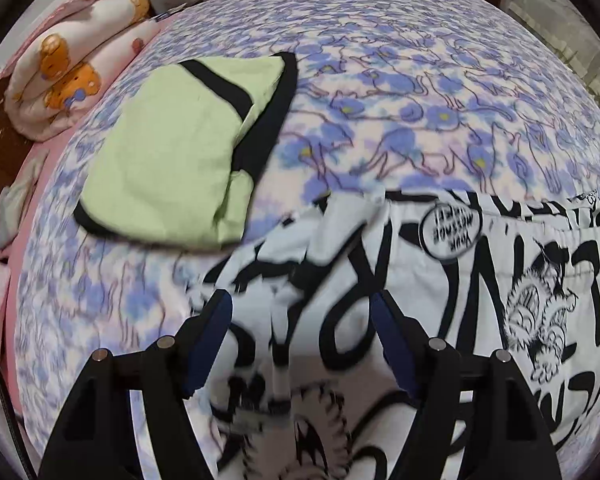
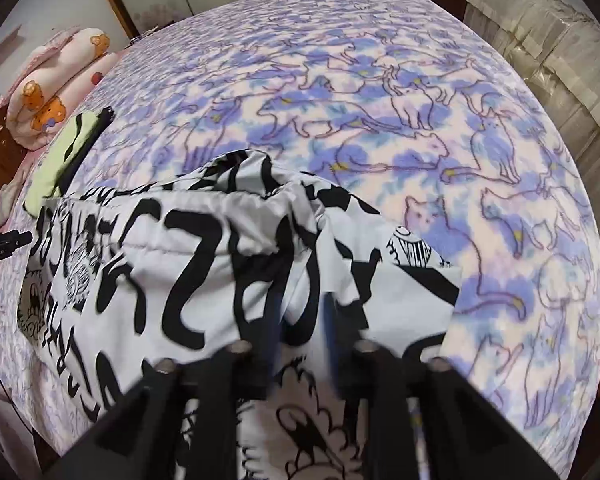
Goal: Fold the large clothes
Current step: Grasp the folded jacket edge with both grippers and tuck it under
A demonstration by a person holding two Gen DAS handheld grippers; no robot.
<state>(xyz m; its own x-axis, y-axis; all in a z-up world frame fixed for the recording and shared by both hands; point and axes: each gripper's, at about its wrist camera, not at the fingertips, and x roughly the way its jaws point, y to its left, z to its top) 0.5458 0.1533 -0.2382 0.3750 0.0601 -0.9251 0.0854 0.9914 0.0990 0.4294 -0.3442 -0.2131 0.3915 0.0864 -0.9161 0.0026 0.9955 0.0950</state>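
A bed covered by a blanket (image 1: 420, 92) printed with blue flowers and outlined cats fills both views, spreading away ahead of each claw. On it, directly under and just ahead of both claws, lies the black-and-white printed garment (image 1: 440, 288), white cloth with heavy black lettering and cartoon cats; in the right wrist view the same garment (image 2: 188, 264) runs from beneath the claw off to its left, with a bunched fold rising just ahead of the fingertips. Ahead and to the left of the left claw, well apart from it, a folded light-green garment with black trim (image 1: 176, 160) rests flat on the blanket; from the right claw it shows only as a thin sliver far to the left. Farther left still, at the bed's edge, sits a rolled pink quilt with orange bear figures (image 1: 72, 64).

The left claw (image 1: 300, 312) stands wide open above the printed garment, its blue-padded fingers apart and nothing pressed between them. The right claw (image 2: 300, 312) is blurred; its fingers stand partly apart over the garment, with cloth seen in the gap but no pad visibly pressing on it.
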